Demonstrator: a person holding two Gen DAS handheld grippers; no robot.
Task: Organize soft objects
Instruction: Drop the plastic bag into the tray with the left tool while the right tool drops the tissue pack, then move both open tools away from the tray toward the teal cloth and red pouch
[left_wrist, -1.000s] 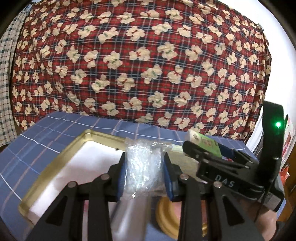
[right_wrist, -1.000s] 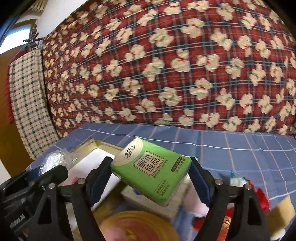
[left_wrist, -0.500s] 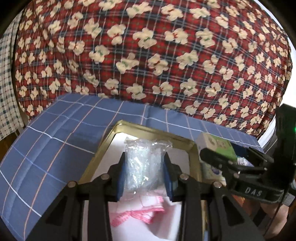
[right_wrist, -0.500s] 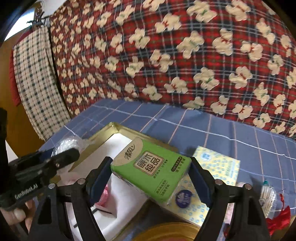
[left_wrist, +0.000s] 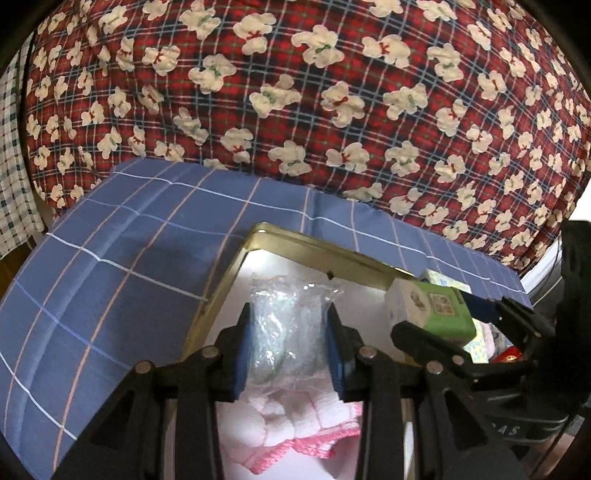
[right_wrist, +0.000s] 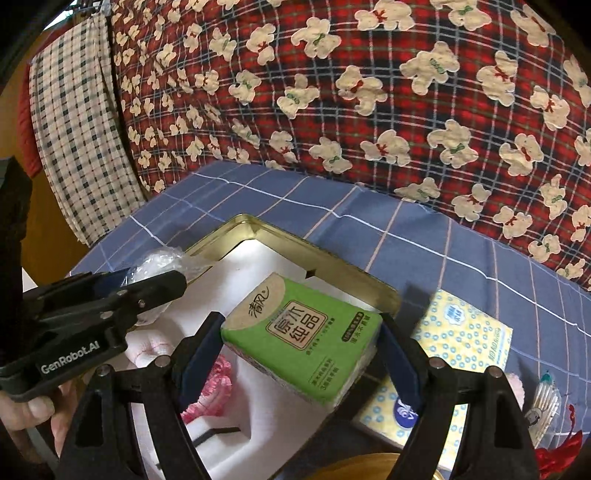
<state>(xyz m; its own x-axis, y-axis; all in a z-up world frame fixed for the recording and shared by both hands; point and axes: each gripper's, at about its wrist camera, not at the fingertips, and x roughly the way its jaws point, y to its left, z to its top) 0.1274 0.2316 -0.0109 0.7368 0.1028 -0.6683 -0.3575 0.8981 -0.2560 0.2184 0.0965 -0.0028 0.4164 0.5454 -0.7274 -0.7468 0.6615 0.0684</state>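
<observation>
My left gripper is shut on a clear crinkly plastic bag and holds it above a gold tin tray with a white lining. A pink-edged white cloth lies in the tray under the bag. My right gripper is shut on a green tissue pack over the tray's right part. In the left wrist view the same green tissue pack shows at right. In the right wrist view the left gripper with its bag shows at left.
The tray rests on a blue checked cloth. Behind stands a big red plaid cover with bears. Right of the tray lie a yellow tissue pack, a cotton-swab packet and something red. A hand holds the left gripper.
Both grippers have moved forward and tipped downward over the tray, each keeping its hold. The pink cloth and more of the tray's lining have come into view beneath them.
</observation>
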